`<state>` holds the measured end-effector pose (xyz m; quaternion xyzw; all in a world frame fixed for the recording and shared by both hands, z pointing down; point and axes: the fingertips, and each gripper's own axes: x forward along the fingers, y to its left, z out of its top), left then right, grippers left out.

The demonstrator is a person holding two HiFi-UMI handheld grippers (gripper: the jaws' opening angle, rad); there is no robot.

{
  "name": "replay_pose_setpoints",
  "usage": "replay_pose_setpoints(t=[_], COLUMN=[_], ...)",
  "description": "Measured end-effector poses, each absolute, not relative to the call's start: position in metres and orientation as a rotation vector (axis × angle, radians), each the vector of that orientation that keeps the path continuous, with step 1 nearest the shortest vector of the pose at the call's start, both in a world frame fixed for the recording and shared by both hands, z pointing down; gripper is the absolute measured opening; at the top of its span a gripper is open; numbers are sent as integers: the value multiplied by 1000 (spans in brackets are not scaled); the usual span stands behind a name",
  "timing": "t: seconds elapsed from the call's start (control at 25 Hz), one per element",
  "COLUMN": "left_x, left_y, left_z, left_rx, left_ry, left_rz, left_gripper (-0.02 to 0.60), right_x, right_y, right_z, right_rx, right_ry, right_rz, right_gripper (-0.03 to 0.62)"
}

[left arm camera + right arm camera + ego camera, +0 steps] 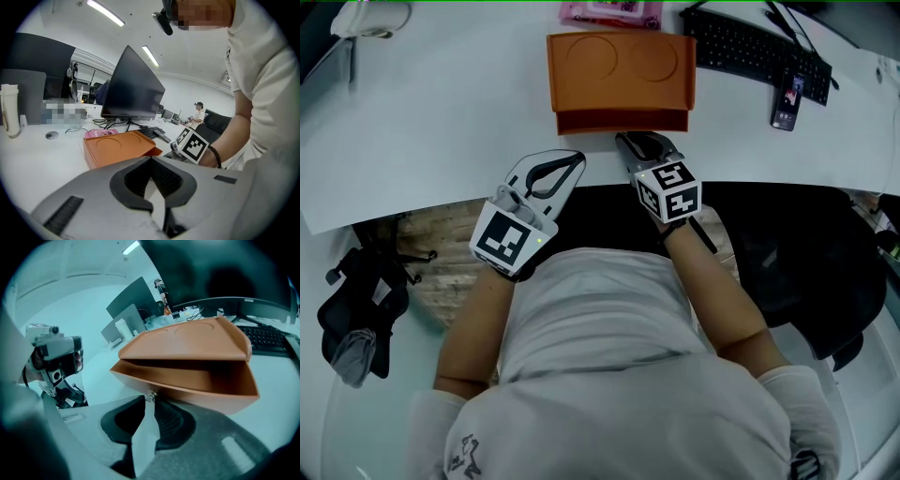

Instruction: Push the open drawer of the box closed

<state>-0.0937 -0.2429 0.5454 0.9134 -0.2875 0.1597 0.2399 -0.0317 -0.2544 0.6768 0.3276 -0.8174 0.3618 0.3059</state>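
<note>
An orange box (619,70) stands on the white table, its drawer (622,120) pulled out toward me. In the right gripper view the drawer (187,380) gapes below the box lid (187,341). A small metal knob (150,394) sits on its front. My right gripper (623,138) is just before that front with its tips together right at the knob (150,400); whether the knob is pinched I cannot tell. My left gripper (579,157) hovers at the table's near edge, left of the drawer. Its tips are together on nothing (151,158), and the box (119,146) lies beyond it.
A black keyboard (759,47) and a phone (788,101) lie right of the box, and a pink item (609,11) lies behind it. A monitor (133,89) stands at the back, a white cup (10,110) far left. A black chair (806,272) is beside me.
</note>
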Motion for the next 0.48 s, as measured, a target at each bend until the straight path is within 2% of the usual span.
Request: replay_pose_setpoints(t=[0.48], left_x=[-92], left_y=[-271], left_z=[545], left_rx=[2474], left_ry=[-809], left_rz=[428], left_gripper=[-2], right_x=[-36], right_y=[-294], right_z=[677], right_rx=[843], right_ry=[-2181], right_rz=[948], right_gripper=[64])
